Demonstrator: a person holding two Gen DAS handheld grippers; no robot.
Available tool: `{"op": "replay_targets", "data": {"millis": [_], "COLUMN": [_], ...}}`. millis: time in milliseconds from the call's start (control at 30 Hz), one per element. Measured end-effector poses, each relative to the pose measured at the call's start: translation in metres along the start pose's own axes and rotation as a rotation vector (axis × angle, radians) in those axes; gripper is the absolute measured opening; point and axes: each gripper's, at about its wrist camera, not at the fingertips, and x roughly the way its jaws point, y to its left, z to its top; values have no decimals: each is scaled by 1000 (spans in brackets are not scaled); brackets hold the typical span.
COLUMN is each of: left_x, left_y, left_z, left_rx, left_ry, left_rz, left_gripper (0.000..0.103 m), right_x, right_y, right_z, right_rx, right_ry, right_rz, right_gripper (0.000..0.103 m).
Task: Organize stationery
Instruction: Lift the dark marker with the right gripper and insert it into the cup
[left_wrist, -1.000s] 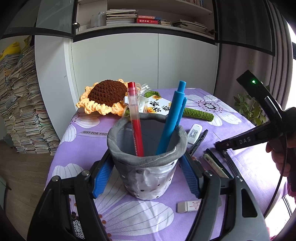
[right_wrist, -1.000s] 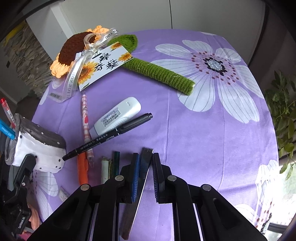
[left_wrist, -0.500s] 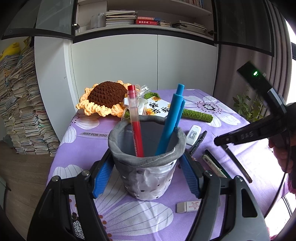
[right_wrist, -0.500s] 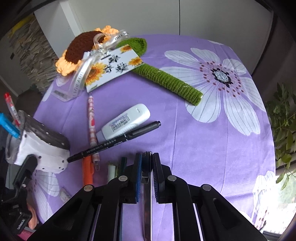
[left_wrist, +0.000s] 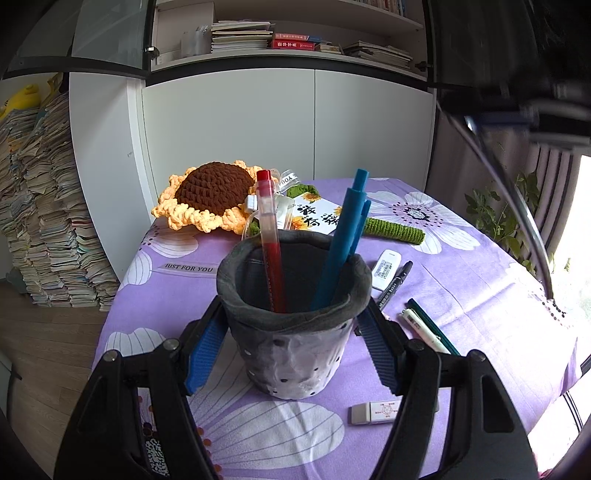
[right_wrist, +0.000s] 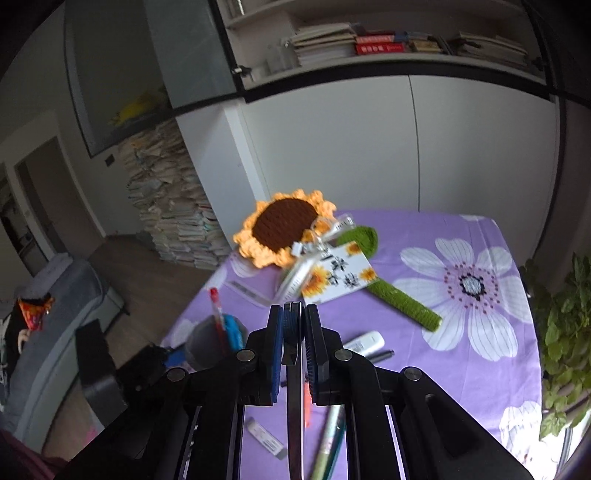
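Over the purple flowered worktop (left_wrist: 461, 280), the right claw (right_wrist: 292, 332) has swung up and away from the surface: a second ago its camera looked down on the loose pens, and now it looks out across the room with the cloth far beneath. Its jaws are pressed tight on a thin dark pen (right_wrist: 294, 387), which hangs lengthwise between them; from the left side the same pen shows as a blurred dark streak high on the right. So the pick-up looks done, and I'd judge the carry to the pen pot (left_wrist: 293, 325) is under way.

That grey pot has not budged. The left claw (left_wrist: 291, 347) sits with its blue pads against either side of the pot, steadying it upright, with a red pen (left_wrist: 271, 251) and blue pens (left_wrist: 341, 243) already standing inside. Still lying loose are a black marker (left_wrist: 395, 284), a correction tape (left_wrist: 386, 264), an eraser (left_wrist: 375, 411) and two slim pens (left_wrist: 428, 330).
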Motion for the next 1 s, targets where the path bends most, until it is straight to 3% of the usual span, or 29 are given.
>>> {"op": "replay_targets", "data": {"millis": [233,467,733,1000], "left_x": [-1,-2,-1,1], "left_y": [-1,1,2,0], "left_z": [-1,-3,-3,-2], "left_rx": [-1,4,1,-12], "left_ry": [-3,-10,-15,-3], "left_rz": [-7,-20,-29,-42], "left_gripper": [70,70,70,72], "right_x": [-1,47,68,54], "right_y": [47,59,56,51], "right_z": [27,30,20,8], "right_rx": [-79,-86,-92,-108], "right_ry": [-156,-176,-182,-225], "right_rz": [149,208,219,200], "right_gripper": [11,11,11,11]}}
